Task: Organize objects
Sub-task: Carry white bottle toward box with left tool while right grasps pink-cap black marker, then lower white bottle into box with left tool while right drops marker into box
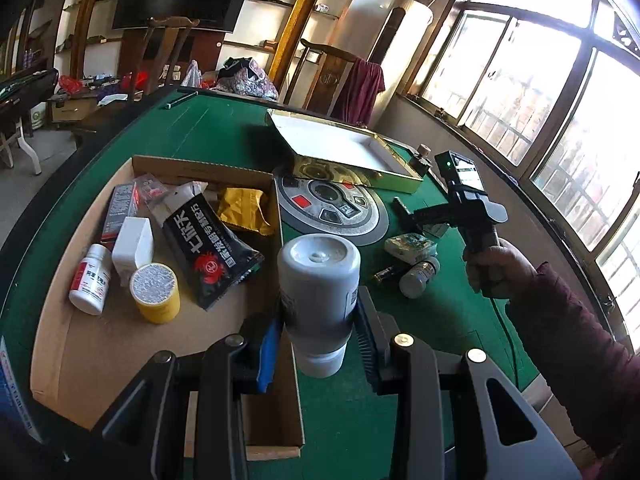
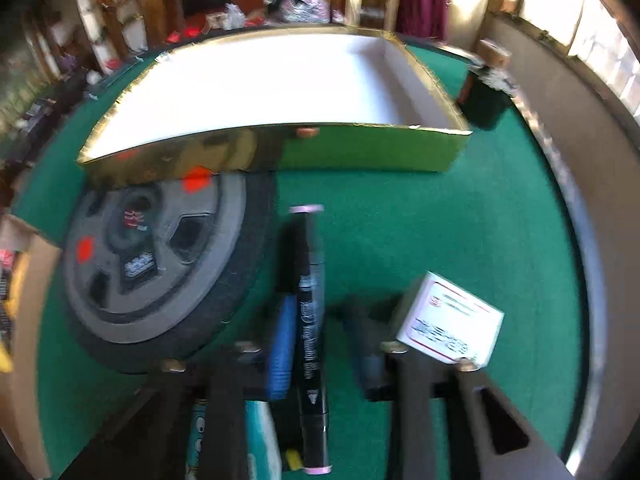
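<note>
My left gripper [image 1: 318, 312] is shut on a grey bottle [image 1: 318, 276], its base pointing away and its white cap towards the camera. It hangs over the right wall of the cardboard box [image 1: 80, 340]. In the blurred right wrist view, a black marker [image 2: 310, 280] runs lengthwise between the jaws of my right gripper [image 2: 320, 320], against the blue left pad [image 2: 280, 344]. That gripper is shut on the marker. A small white carton [image 2: 448, 320] sits just right of the right finger. A hand [image 1: 492, 268] holds that gripper above the green table.
The cardboard box holds a white pill bottle [image 1: 90, 280], a yellow jar [image 1: 156, 294], a black packet [image 1: 212, 248] and more. A gold tray with a white inside [image 2: 280, 80] stands behind. The round control panel [image 2: 160, 280] and loose small items [image 1: 410, 246] lie on the felt.
</note>
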A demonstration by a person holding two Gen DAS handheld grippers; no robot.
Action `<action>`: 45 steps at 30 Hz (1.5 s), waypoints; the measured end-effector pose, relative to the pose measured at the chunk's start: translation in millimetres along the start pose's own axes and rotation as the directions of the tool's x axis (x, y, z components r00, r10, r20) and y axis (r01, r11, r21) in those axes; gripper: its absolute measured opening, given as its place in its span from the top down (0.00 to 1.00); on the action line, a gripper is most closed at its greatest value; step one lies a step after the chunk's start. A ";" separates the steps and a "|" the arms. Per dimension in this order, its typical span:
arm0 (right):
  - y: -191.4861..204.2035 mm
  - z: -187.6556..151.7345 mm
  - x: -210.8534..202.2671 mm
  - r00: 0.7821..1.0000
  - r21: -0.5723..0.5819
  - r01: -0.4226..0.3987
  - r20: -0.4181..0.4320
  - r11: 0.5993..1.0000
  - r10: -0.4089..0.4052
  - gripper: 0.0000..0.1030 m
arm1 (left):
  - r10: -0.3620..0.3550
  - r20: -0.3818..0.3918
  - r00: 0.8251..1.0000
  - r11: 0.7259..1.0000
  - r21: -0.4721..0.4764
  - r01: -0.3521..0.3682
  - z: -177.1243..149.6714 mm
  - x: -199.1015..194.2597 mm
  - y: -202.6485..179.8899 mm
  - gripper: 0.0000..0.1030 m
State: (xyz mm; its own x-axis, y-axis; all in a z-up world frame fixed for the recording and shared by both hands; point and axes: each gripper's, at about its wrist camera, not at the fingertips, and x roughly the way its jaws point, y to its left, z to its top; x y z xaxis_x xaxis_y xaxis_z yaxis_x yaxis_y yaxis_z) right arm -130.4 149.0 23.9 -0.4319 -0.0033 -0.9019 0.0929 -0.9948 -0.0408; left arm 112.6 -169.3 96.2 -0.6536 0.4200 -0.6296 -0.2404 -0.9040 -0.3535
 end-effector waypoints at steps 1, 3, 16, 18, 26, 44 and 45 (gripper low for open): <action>3.4 -1.9 -1.1 1.000 -0.014 0.010 0.002 1.000 -0.010 0.85 | -0.003 0.000 1.000 1.000 -0.006 0.003 0.2 0.3 1.7 0.68; 5.6 -7.1 -5.4 1.000 -0.020 0.021 0.023 1.000 -0.020 0.85 | -0.003 -0.002 1.000 1.000 -0.018 0.003 0.4 0.4 6.2 0.68; -14.7 -27.5 -112.0 0.938 0.111 -0.179 0.317 0.977 0.136 0.84 | 0.028 0.046 0.999 0.997 -0.070 -0.025 -1.7 -19.6 27.6 0.68; -10.1 -27.4 -131.6 0.923 0.100 -0.206 0.351 0.974 0.159 0.84 | 0.041 0.063 0.997 0.997 -0.075 -0.036 -2.1 -26.5 30.5 0.68; 52.6 -51.3 -185.5 0.861 -0.021 -0.375 0.363 0.927 0.356 0.84 | 0.153 0.080 0.985 0.983 -0.110 -0.144 -8.5 -54.8 59.7 0.68; 249.3 -112.2 -104.3 0.796 -0.136 -0.598 0.007 0.789 0.605 0.84 | 0.205 -0.110 0.973 0.961 -0.166 -0.221 -31.7 -21.8 113.4 0.67; 255.5 -113.2 -98.8 0.801 -0.139 -0.593 -0.006 0.793 0.598 0.84 | 0.202 -0.114 0.973 0.962 -0.164 -0.219 -30.6 -19.4 114.3 0.67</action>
State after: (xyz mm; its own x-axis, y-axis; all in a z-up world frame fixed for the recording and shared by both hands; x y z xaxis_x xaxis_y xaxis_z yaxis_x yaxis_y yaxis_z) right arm 37.6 -93.4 53.8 -0.2853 -0.5971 -0.7497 0.4543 -0.7730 0.4428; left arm 119.8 -278.3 46.9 -0.6026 0.2350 -0.7627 0.0292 -0.9485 -0.3154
